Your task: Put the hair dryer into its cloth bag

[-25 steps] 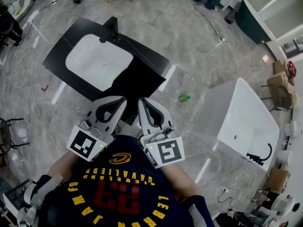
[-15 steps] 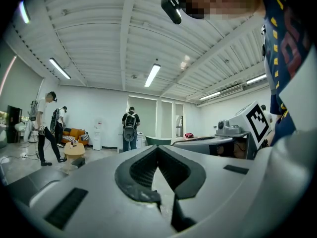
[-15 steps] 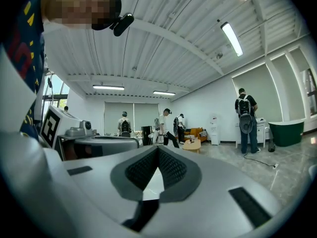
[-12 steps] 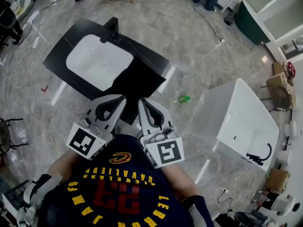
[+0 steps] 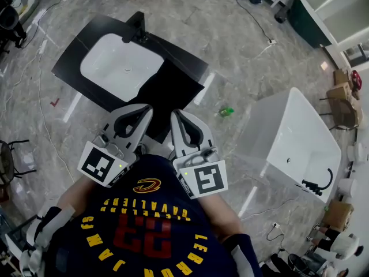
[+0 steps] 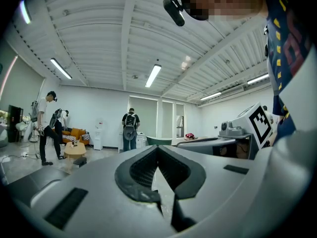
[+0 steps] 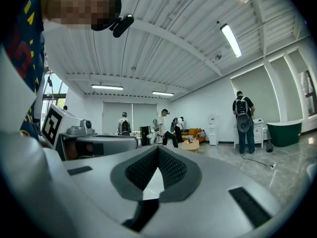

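Two fixtures ahead: a black counter (image 5: 69,68) with a white sink (image 5: 121,68), and a white bathtub (image 5: 300,149) to the right. The black cloth bag (image 5: 170,94) lies on the counter beside the sink. I hold the left gripper (image 5: 149,109) and right gripper (image 5: 174,113) level, side by side — both pairs of jaws pressed together.

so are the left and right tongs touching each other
Apart. The head view shows the left tongs and right tongs side by side, both shut, with a strip of the black cloth visible in the gap between them.
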A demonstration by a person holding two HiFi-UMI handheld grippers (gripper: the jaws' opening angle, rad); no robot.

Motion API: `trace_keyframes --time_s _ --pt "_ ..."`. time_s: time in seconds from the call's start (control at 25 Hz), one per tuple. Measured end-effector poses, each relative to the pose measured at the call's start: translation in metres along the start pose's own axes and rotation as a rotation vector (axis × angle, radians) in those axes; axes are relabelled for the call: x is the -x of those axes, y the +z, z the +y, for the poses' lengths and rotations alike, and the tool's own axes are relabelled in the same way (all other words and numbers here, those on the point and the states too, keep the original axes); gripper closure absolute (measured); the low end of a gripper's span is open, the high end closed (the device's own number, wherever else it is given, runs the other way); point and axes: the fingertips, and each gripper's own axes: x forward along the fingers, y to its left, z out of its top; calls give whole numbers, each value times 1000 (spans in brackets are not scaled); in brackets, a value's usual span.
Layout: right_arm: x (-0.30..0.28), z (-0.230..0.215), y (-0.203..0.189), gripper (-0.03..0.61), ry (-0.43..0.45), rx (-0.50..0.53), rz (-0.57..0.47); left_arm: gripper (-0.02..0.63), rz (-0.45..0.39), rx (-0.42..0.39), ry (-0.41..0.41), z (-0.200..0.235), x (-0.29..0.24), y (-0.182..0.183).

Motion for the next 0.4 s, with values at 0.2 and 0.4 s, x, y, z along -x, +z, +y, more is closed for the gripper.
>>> trace_keyframes --time_s 0.2,0.4 --pt "-5 -3 -3 571 -5 3 -3 611 4 -8 14 9 -1 -4" --pt "-6 -1 -7 571 -6 7 1 611 -27 -22 23 16 3 0"
